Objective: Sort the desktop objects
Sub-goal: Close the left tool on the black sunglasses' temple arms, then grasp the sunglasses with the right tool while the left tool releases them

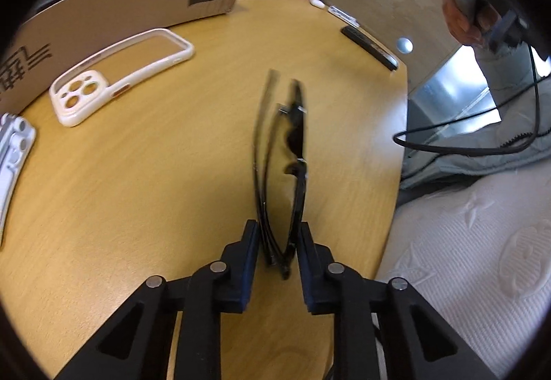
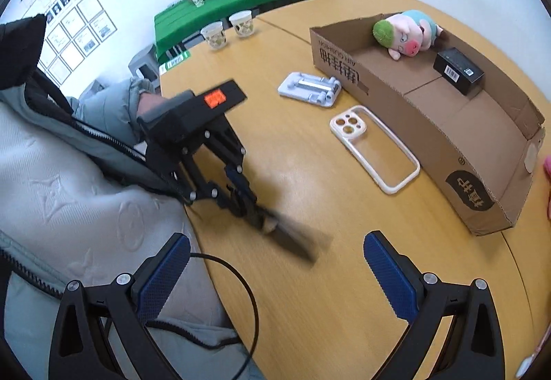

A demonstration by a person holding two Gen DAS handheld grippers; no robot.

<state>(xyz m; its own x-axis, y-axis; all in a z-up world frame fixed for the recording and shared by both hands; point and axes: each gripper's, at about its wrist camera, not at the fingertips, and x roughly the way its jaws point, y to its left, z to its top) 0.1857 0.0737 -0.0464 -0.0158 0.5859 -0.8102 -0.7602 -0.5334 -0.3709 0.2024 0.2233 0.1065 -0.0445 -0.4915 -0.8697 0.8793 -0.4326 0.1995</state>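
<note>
**Folded glasses pinched over the desk**

We read "AIR CUSHION" on the cardboard box [image 2: 406, 94]. Our left gripper [image 1: 277, 252] clamps what look like folded black glasses [image 1: 289, 170], blurred, long axis pointing straight ahead, above the table [image 1: 137, 173]. Our right gripper [image 2: 275, 273] gapes wide.

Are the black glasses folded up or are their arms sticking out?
Folded. In the left wrist view the black glasses have thin arms lying flat against the lenses, and the left gripper pinches the whole flat bundle.

The right hand-held gripper [image 2: 275, 276] hangs wide open above the table [image 2: 310, 311], near the blurred glasses [image 2: 292, 237].
</note>
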